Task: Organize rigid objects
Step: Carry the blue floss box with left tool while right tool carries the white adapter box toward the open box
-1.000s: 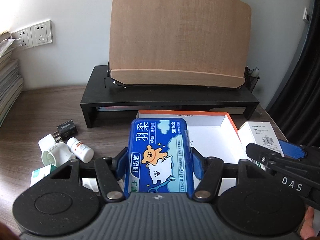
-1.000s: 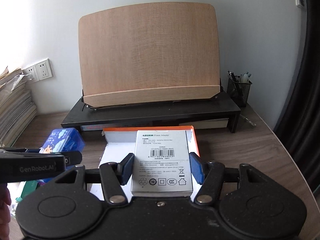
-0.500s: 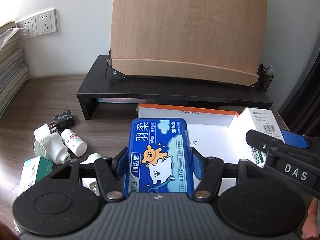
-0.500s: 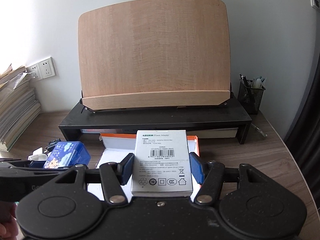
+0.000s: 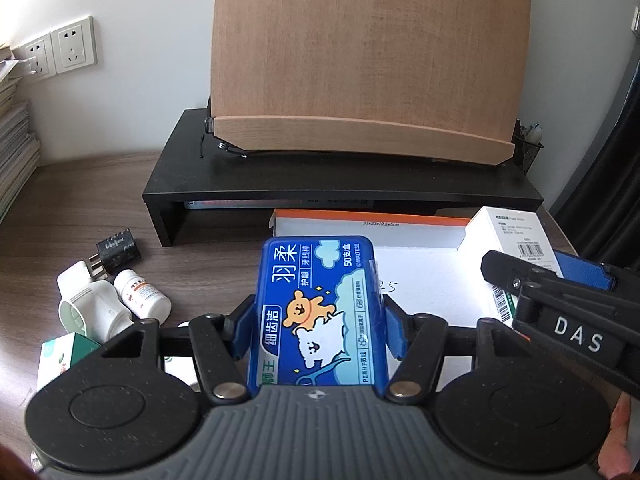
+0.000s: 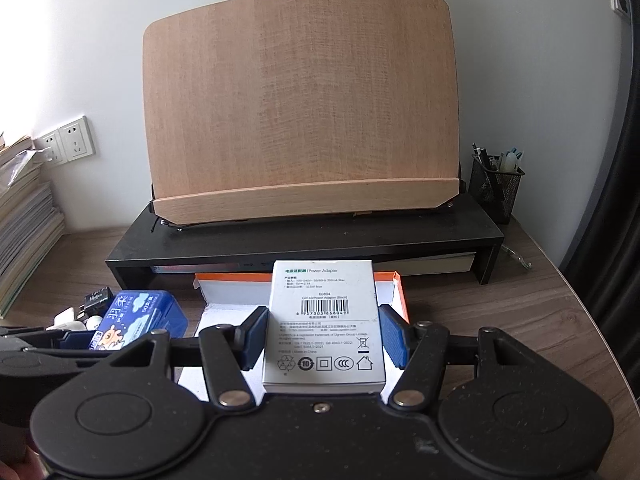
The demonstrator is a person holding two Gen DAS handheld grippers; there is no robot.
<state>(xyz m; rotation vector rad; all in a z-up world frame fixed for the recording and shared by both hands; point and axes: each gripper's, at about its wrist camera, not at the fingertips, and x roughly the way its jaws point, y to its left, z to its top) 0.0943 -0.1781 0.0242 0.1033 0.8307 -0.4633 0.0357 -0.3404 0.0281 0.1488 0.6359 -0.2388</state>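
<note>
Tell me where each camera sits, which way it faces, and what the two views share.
Left wrist: on the left gripper, looking down past its blue floss box at the tray; a hand shows at right.
Right wrist: on the right gripper, holding the white adapter box.
Shared: both boxes, tray, wooden stand.

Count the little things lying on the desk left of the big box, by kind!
Plugs: 2, a black plug adapter and a white plastic plug
Bottles: 1, a small white pill bottle
Small cartons: 1, a green and white carton
Total: 4
</note>
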